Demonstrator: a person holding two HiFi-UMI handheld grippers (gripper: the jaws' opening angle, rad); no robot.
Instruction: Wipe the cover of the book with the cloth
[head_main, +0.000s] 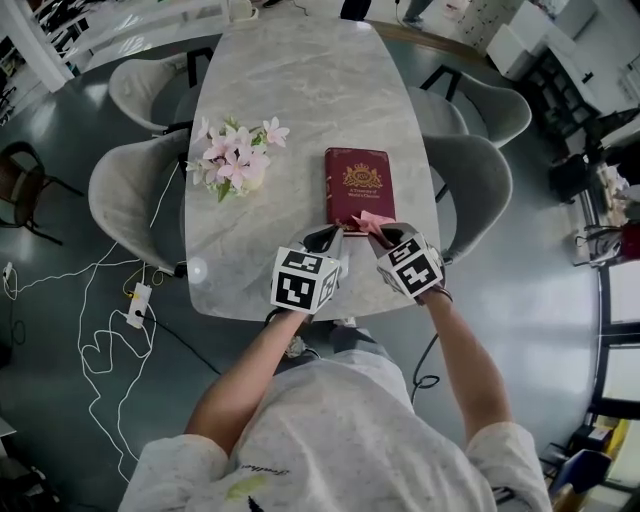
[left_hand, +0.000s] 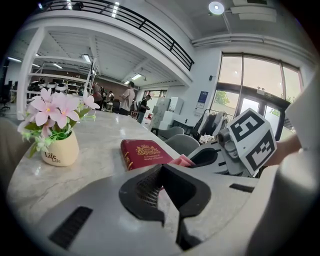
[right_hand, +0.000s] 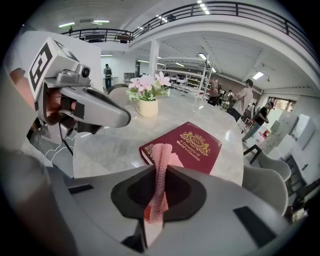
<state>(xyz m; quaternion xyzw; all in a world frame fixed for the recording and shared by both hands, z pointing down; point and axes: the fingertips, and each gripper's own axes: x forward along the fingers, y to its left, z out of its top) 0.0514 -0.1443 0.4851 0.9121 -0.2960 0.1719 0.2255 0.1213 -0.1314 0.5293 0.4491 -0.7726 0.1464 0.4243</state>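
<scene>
Currently right hand-held gripper clamps the soft, limp cloth, bunched, above the near edge of the stiff book; left hand-held gripper is closed, empty.

Gold "A Treasury of World's Classics" on red book, "Life" on cream flower pot

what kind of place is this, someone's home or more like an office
Likely a big open office or showroom hall, not a home: a railed mezzanine overhead, tall glass doors, and people standing beyond the long marble-look table with grey chairs.
</scene>
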